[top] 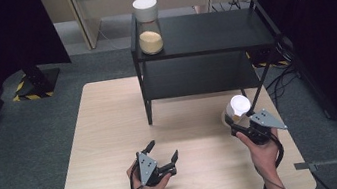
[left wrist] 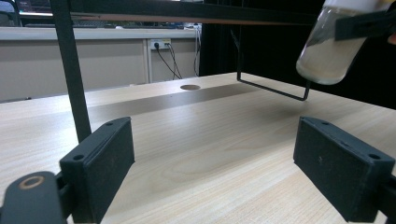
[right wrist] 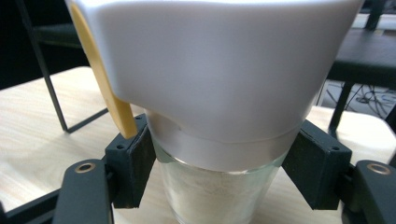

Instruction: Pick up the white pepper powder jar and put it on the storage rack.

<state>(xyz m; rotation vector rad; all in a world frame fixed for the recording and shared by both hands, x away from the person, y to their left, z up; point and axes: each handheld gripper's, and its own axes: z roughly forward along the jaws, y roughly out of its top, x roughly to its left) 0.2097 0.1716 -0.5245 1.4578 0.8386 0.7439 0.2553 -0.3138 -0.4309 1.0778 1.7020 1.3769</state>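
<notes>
The right tool (right wrist: 219, 161) clamps a glass jar (right wrist: 219, 196) of pale powder just under its white lid (right wrist: 210, 70), lifted clear of the surface (top: 106, 134) beside the black shelf's (top: 208, 33) front right leg. The grip sits high on smooth glass (the jar looks tilted), so it could slip or strike that leg. The left tool (left wrist: 212, 168) hovers wide and empty before the shelf, whose top holds a second jar (top: 149, 26).

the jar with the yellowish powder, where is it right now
In the high view the jar with yellowish powder stands upright on the top of the black shelf, at its far left corner, well away from both grippers.
</notes>
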